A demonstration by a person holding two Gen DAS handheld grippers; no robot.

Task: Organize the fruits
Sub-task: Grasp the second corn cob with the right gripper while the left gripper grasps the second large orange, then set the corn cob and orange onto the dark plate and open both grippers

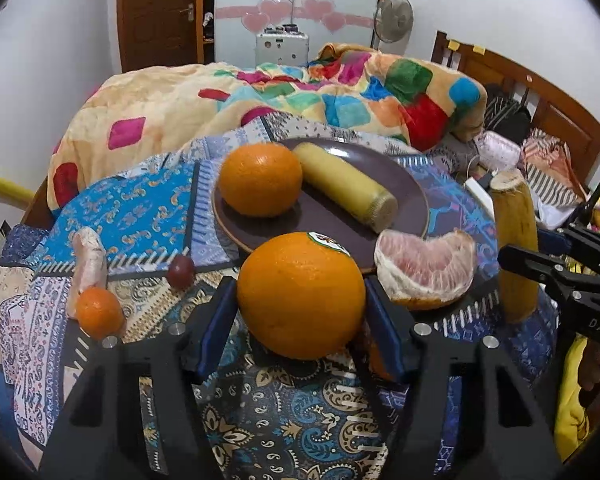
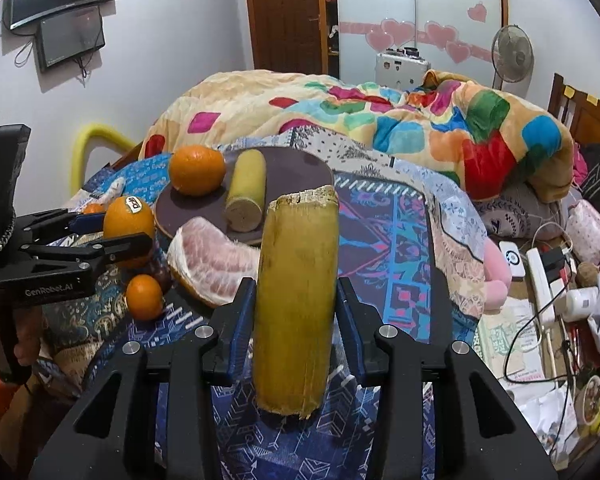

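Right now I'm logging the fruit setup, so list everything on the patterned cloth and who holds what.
Plate: one, dark brown, middle of the patterned cloth.
Oranges: three. One on the plate; a stickered one between the left gripper's pads; a small one on the cloth at left.
Sugarcane pieces: two, yellow. One lying on the plate; one upright in the right gripper.
Pomelo segment: one, pink flesh, on the cloth at the plate's near edge.
Grape: one, dark red, on the cloth.
Ginger-like root: one, pale, behind the small orange.
Patterned cloth: one, blue.
Blanket: one, multicoloured, behind.
Left gripper: black, blue pads.
Right gripper: black, blue pads.
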